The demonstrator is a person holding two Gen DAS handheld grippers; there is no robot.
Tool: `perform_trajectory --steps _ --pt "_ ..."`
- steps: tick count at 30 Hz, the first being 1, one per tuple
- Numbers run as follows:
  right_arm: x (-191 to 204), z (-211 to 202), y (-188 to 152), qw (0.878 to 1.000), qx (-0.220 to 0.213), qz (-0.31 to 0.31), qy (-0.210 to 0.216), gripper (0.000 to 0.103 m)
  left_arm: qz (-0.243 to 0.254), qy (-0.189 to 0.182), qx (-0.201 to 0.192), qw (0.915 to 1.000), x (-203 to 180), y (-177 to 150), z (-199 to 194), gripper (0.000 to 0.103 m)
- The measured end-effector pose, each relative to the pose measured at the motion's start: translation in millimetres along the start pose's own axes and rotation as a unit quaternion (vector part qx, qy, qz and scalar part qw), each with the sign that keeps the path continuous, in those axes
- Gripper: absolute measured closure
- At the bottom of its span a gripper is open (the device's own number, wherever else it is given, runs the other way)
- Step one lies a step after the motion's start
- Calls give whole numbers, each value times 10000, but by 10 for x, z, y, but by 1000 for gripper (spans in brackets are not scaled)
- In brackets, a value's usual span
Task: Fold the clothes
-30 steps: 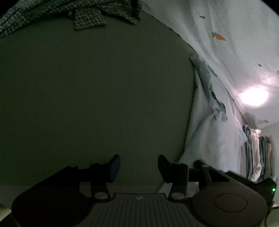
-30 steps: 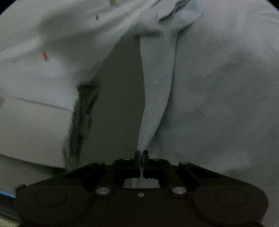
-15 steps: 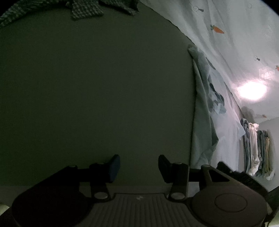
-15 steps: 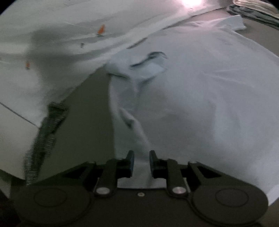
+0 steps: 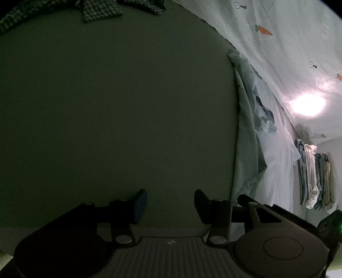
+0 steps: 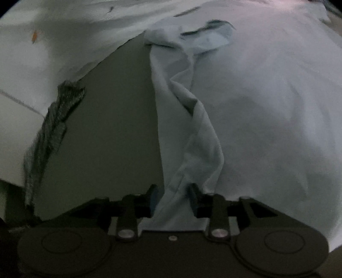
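Observation:
A pale blue shirt point(image 6: 267, 102) lies spread on the dark olive surface point(image 6: 121, 119), its collar point(image 6: 205, 36) at the far end. A folded-over ridge of its left edge point(image 6: 198, 132) runs down to my right gripper point(image 6: 172, 200), which is open with the cloth lying loose between its jaws. In the left wrist view the same shirt point(image 5: 252, 132) lies at the right, seen edge-on. My left gripper point(image 5: 170, 204) is open and empty over bare surface, left of the shirt's edge.
A checked dark garment point(image 5: 96, 8) lies at the far edge; it also shows in the right wrist view point(image 6: 51, 128). A white sheet with carrot prints point(image 5: 277, 32) lies beyond the shirt. A stack of folded clothes point(image 5: 314, 175) stands at the right.
My right gripper was shut on the shirt's edge and lifting it; it has lowered the cloth onto the shirt and opened. The left gripper has shifted slightly, still open.

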State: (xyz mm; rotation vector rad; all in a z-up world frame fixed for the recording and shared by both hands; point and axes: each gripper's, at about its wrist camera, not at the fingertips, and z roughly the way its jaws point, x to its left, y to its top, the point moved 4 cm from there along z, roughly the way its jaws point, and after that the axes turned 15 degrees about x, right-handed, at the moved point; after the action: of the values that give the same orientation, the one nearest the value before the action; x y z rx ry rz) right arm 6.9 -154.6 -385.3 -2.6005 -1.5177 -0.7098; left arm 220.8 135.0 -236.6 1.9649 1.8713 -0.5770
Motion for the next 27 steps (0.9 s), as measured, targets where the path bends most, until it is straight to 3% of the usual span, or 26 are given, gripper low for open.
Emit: perform_trajectory --steps 3,6,8,12,15,18,20,24,26,27 --pt "-191 -94 7 9974 -70 485 534 99 -7 12 5 10000 -1 14 2 52" --pt "-488 -348 -41 9889 -421 1009 1008 100 30 -3 -13 10000 -26 29 2 52" --pt "-754 -501 -96 9814 -628 1453 1084 100 67 -28 17 10000 -47 34 28 52" --pt "-1169 -551 -231 9775 -602 1961 485 99 143 -74 90 9998 -100 41 92 52" --pt "-1219 -594 -323 9762 -562 2035 504 92 256 -69 148 9995 -162 43 134 51" --pt "-1119 -645 -316 9753 -622 1961 804 74 419 -38 202 9989 -229 10 166 51" --pt "-997 -668 -302 9777 -597 1781 938 71 475 -28 218 9986 -256 -18 181 51" --pt "-771 -466 -202 9875 -138 1388 728 66 660 -4 230 9976 -369 -122 198 51" --pt "-715 -369 -164 9900 57 1220 702 76 732 89 156 9972 -431 -178 192 51" --pt "-722 -366 -156 9899 111 1167 798 88 761 139 114 9969 -461 -205 188 51"
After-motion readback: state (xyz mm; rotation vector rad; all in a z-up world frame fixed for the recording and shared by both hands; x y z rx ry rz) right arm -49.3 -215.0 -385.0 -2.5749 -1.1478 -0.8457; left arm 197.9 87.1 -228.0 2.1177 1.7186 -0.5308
